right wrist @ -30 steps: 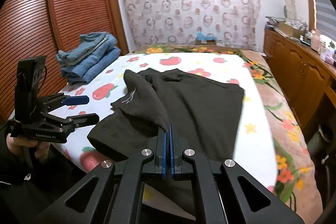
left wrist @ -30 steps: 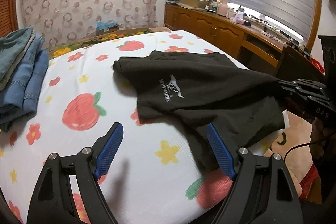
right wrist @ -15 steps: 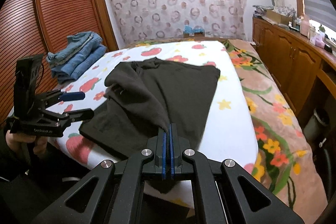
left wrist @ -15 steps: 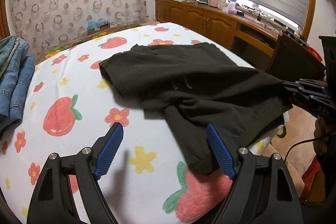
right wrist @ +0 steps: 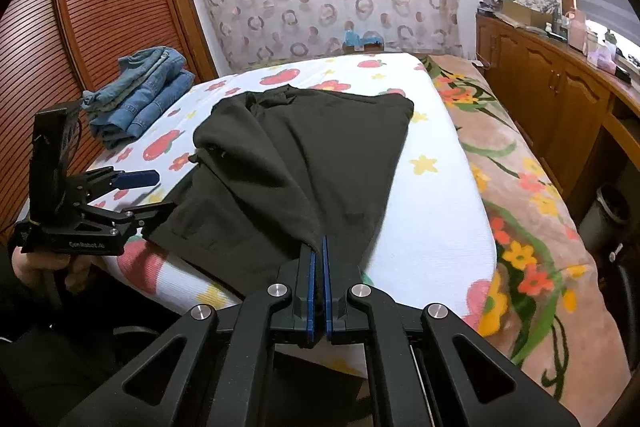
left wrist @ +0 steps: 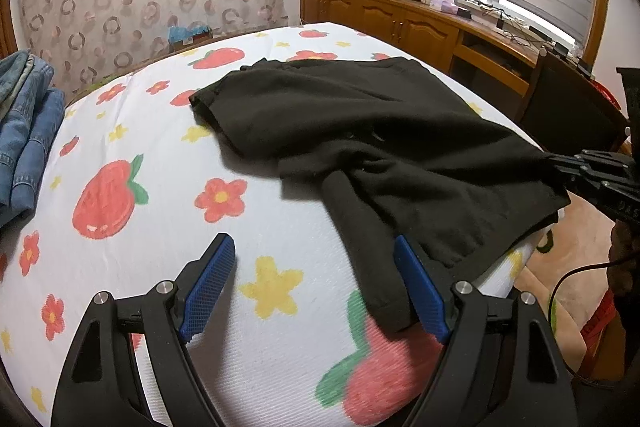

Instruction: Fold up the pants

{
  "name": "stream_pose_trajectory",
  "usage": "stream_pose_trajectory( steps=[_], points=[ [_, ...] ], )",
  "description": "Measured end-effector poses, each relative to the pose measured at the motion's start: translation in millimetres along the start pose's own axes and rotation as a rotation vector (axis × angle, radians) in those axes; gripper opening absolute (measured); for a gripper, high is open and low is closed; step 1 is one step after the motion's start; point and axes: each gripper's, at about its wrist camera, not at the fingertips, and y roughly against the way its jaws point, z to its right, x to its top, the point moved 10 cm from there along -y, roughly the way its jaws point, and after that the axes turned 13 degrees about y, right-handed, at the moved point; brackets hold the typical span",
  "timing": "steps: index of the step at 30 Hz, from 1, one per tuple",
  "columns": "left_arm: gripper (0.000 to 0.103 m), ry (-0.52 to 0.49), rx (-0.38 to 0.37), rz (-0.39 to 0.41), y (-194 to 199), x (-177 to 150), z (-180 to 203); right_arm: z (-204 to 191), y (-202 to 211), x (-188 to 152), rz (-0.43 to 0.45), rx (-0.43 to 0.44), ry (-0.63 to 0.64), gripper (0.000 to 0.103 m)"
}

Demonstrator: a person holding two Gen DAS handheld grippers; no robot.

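Black pants (left wrist: 380, 131) lie crumpled across the strawberry-print bed sheet (left wrist: 140, 147). One leg runs to the near edge, and its hem lies just inside my left gripper's right pad. My left gripper (left wrist: 316, 283) hovers open over the sheet with nothing pinched. My right gripper (right wrist: 319, 255) is shut on a corner of the pants (right wrist: 304, 155) and holds it taut off the bed's near edge. The right gripper (left wrist: 560, 163) shows at the far right of the left wrist view, and the left gripper (right wrist: 156, 193) shows open at the left of the right wrist view.
A pile of folded jeans (right wrist: 140, 99) sits at the sheet's far left corner. A slatted wooden wardrobe (right wrist: 100, 7) stands behind it. A wooden sideboard (left wrist: 400, 23) with clutter runs under the window. A floral blanket (right wrist: 520, 187) covers the bed's right side, with a bin (right wrist: 608, 219) beside it.
The left gripper has sunk toward the sheet, near the pant leg's hem. The cloth has shifted and its white logo is out of sight. The right gripper stays shut on the corner.
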Motion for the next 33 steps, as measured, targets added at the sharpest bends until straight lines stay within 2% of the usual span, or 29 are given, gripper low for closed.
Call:
stream_pose_trajectory(
  steps=[4, 6, 8, 10, 19, 33],
  points=[
    [0.082, 0.015, -0.007, 0.015, 5, 2, -3, 3, -5, -4, -0.014, -0.007, 0.007, 0.005],
    [0.082, 0.025, -0.011, 0.027, 9, 5, -5, 1, -3, -2, -0.014, -0.006, 0.024, 0.010],
    [0.082, 0.038, -0.013, 0.042, 15, 8, -9, 1, -2, 2, -0.009, -0.021, 0.036, 0.028],
    [0.082, 0.046, -0.010, 0.054, 20, 10, -13, 3, 0, 5, -0.005, -0.029, 0.046, 0.034],
    [0.082, 0.092, 0.010, 0.100, 36, 19, -36, -8, -3, 30, 0.024, -0.051, 0.102, 0.035],
    [0.082, 0.150, 0.031, 0.131, 44, 18, -67, -38, -42, 51, 0.005, 0.045, 0.182, 0.035]
  ],
)
